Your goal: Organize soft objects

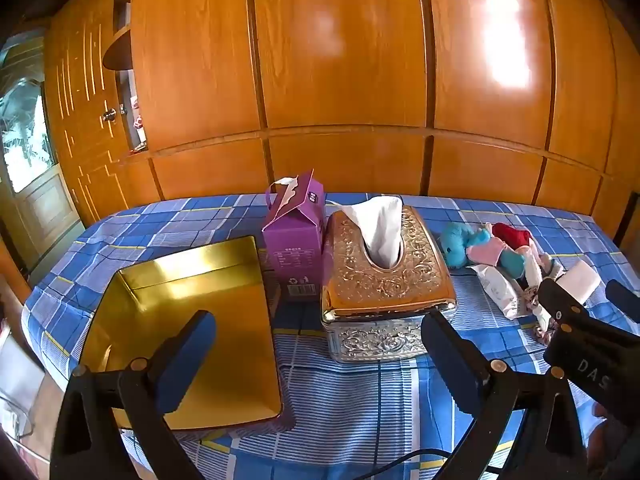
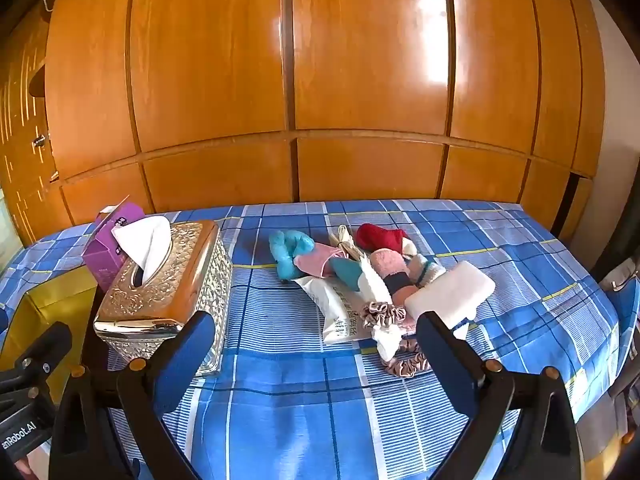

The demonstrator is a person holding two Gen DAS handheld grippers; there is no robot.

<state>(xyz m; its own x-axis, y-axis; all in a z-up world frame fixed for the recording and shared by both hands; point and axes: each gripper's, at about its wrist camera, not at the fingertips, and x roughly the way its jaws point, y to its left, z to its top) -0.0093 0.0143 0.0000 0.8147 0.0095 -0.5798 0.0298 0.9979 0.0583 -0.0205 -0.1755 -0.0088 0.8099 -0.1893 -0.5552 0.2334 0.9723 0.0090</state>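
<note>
Leftmost on the counter (image 1: 360, 400), which is covered by a blue plaid cloth, lies a shallow gold tray (image 1: 188, 320), open side up. Just to its right stands a purple carton (image 1: 296, 240) with a handle, set close against an embossed metallic tissue box (image 1: 384, 276) from which a white tissue sticks up. Well to the right of that box sits the heap of soft objects (image 2: 372, 280): a turquoise plush toy (image 2: 290, 250) at its left edge, a red knit piece (image 2: 380, 236) toward the back, a white printed packet (image 2: 340, 312) and a pink scrunchie (image 2: 384, 314) in front, and a white block (image 2: 450, 294) (sponge or foam, hard to tell) at the right. The left gripper (image 1: 316, 364) hangs above the counter between tray and tissue box, jaws spread wide, holding nothing. The right gripper (image 2: 316, 364) hovers in front of the heap, likewise wide apart and empty, its right finger near the scrunchie.
</note>
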